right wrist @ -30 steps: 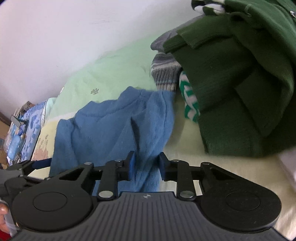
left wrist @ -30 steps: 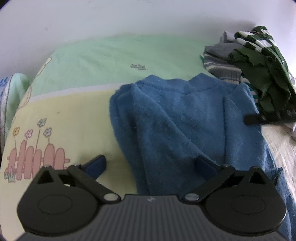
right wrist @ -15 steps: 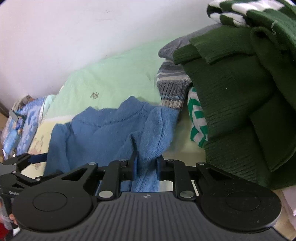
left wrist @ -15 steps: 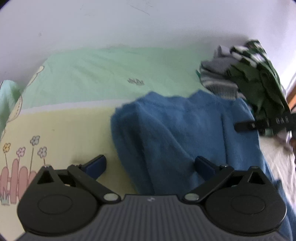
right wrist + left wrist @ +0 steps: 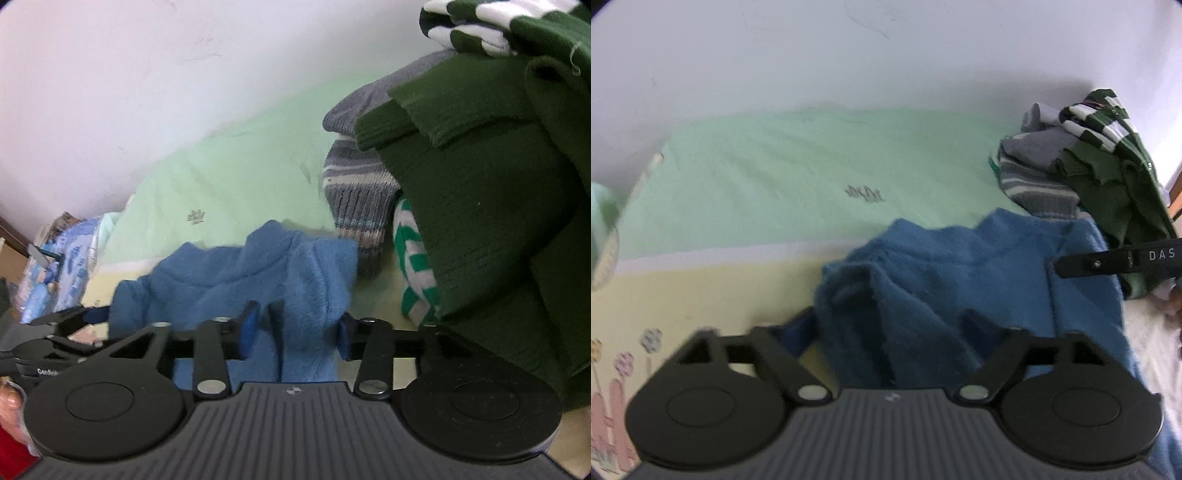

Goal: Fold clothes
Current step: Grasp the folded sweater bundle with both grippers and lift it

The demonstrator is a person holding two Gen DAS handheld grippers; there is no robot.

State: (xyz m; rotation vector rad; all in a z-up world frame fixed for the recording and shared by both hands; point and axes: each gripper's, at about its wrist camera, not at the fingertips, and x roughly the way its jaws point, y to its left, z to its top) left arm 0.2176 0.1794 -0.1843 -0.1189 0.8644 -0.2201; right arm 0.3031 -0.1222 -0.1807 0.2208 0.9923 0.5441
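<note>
Fuzzy blue knit sweater [image 5: 960, 280] is bunched on pale green-yellow printed bedsheet [image 5: 757, 177], lying left-right; left gripper [image 5: 886, 325] jaws closing, left edge straddled; right gripper [image 5: 295, 328] jaws opening, fold between, unpressed.

the blue sweater [image 5: 960, 280] near the left gripper [image 5: 886, 325] is motion-blurred; its lower part is hidden.

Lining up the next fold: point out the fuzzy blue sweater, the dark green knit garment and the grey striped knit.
Fuzzy blue sweater [image 5: 979, 280]: left wrist view, its middle.
Dark green knit garment [image 5: 480, 192]: right wrist view, its broad front.
Grey striped knit [image 5: 356, 192]: right wrist view, its ribbed striped edge.
</note>
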